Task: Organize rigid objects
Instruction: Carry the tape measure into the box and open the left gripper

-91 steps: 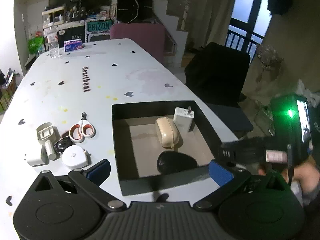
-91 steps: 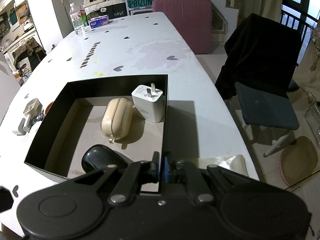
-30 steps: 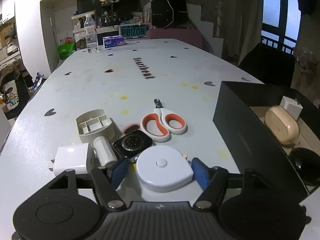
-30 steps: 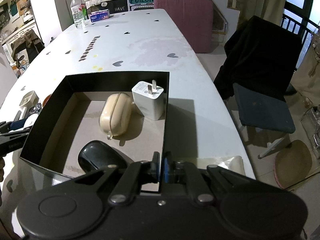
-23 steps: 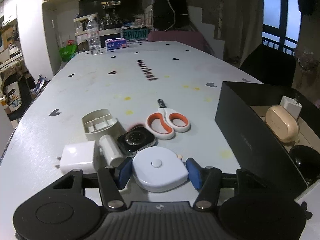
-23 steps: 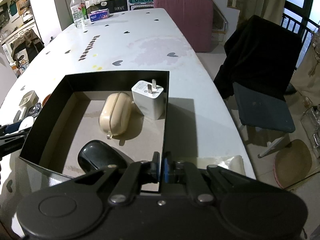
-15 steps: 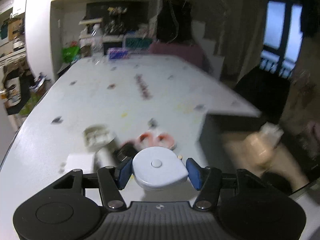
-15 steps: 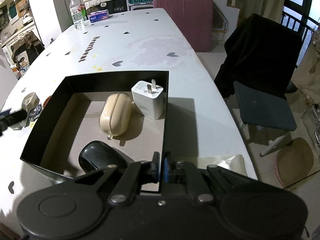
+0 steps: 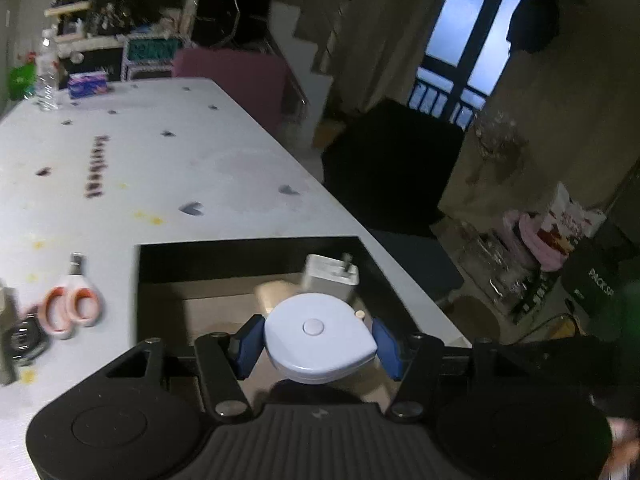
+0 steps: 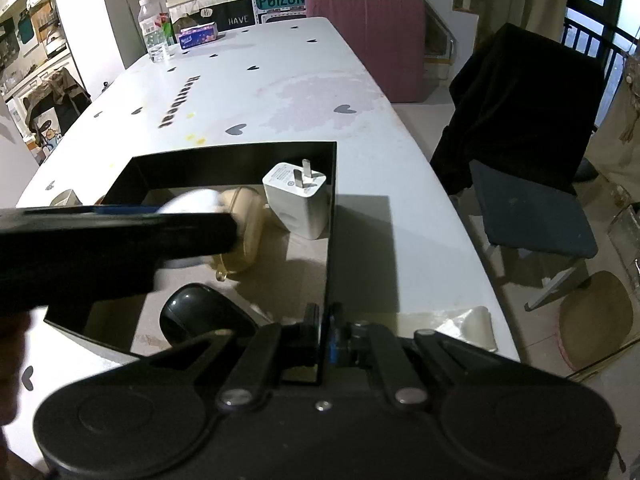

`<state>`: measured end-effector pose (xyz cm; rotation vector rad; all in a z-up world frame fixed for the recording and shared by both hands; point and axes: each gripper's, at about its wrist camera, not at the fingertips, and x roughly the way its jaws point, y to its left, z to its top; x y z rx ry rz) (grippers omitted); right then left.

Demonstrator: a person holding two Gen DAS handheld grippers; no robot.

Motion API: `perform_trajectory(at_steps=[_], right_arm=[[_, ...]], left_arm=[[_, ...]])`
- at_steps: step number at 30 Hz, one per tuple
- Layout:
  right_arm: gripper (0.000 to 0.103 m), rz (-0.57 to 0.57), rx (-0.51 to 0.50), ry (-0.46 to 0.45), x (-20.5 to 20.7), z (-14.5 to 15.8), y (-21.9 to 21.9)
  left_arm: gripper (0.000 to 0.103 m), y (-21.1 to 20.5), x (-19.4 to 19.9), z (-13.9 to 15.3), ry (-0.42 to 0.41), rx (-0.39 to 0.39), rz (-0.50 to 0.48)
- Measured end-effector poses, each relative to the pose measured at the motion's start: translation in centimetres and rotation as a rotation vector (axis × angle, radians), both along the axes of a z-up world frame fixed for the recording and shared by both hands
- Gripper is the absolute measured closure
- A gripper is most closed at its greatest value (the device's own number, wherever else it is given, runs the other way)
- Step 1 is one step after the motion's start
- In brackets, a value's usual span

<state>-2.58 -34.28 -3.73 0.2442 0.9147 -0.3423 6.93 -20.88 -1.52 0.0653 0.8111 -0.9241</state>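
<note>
A: Left wrist view; left gripper (image 9: 316, 346) clamped on the white tape measure (image 9: 318, 338), blue pads on both its sides; it hangs above the black box (image 9: 248, 254) near the table's right edge; white charger (image 9: 330, 276) in the box's far right corner, beige case (image 9: 272, 292) beside it; scissors (image 9: 70, 308) and a watch (image 9: 24, 340) out on the table (image 9: 160, 168) toward its left edge.

B: Right wrist view; right gripper (image 10: 325, 334) pinched shut on the box's near right wall; black mouse (image 10: 204, 316) at the near wall; the left tool crosses the box, blurred.

A: Risk, my judgement; the rounded casing could slip from the pads if jolted; released too high, it could land on the case or mouse and bounce.

B: Also; if the right grip lets go, the box may shift on impact.
</note>
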Motion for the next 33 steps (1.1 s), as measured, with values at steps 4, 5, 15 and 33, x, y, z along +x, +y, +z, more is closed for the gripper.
perform_trajectory(at_steps=[4,5,15,33], right_arm=[[0.097,0.000,0.001,-0.001,0.0,0.0,0.0],[0.097,0.000,0.003,-0.002,0.0,0.0,0.0],[0.097,-0.002,0.011,-0.005,0.0,0.0,-0.1],[0.097,-0.002,0.010,-0.004,0.0,0.0,0.0]], left_arm=[[0.044,-2.4,1.0,-1.1,0.063,0.028,-0.017],[0.044,-2.8,1.0,-1.3,0.070,0.033,-0.024],[0.014,-3.9,0.4,-1.9,0.056,0.031,-0.070],[0.014,-0.6,-0.9,0.4,-0.046,0.108,-0.052]])
